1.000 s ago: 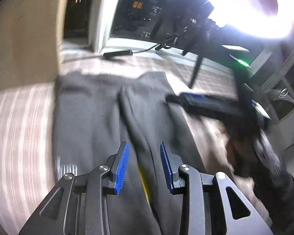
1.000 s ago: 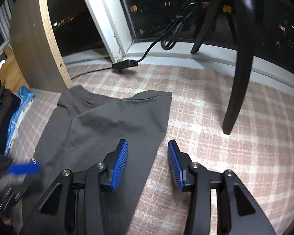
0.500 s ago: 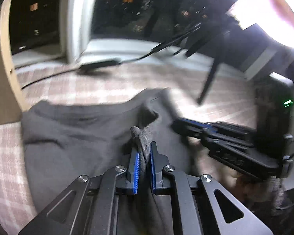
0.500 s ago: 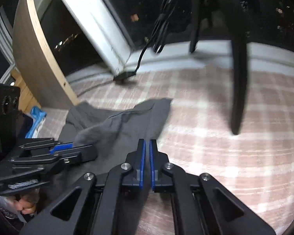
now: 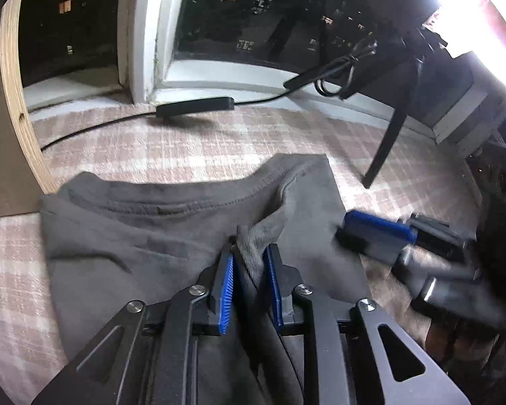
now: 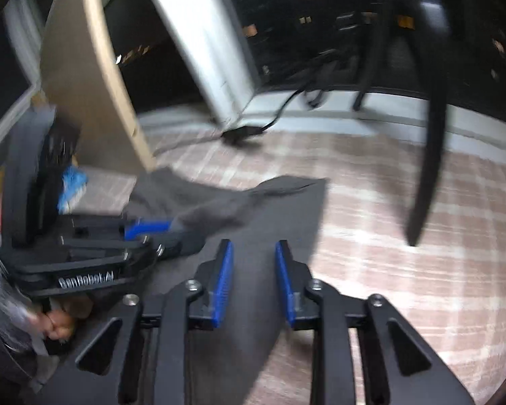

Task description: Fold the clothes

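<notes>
On the pink plaid surface (image 5: 219, 148): grey T-shirt (image 5: 135, 236) spread flat, ribbed collar edge toward 12 o'clock, facing the white window frame (image 5: 145, 33).

Left gripper (image 5: 249, 270) at 6 o'clock in left wrist view, blue pads (image 5: 226, 280) parted a little, with a raised pinch of shirt fabric standing between them. Fabric looks slack in the gap; can't tell whether pads actually press it.

Right gripper (image 6: 253, 273) at 6 o'clock in its own view, pads (image 6: 223, 276) clearly apart, nothing between them, only flat shirt (image 6: 253, 209) beneath. Hovering over the shirt's 3 o'clock edge; contact with cloth not discernible. Same gripper seen in left view at 3 o'clock, blurred, tip just at the shirt's side edge.

In right wrist view, left gripper visible at 9 o'clock, lettering on its side, a fold of shirt rising at its tip. Hand (image 6: 59, 327) gripping the handle below it, at 8 o'clock.

Background: black cable with inline box (image 5: 195, 106) lying at 12 o'clock near the sill; black tripod leg (image 5: 384, 145) planted at 2 o'clock, clear of the shirt; curved plywood panel (image 5: 13, 101) at 10 o'clock, shirt corner just beside its base. Blue cloth (image 6: 72, 185) at 9 o'clock in right view, partly hidden behind the left gripper. Right view motion-blurred.
</notes>
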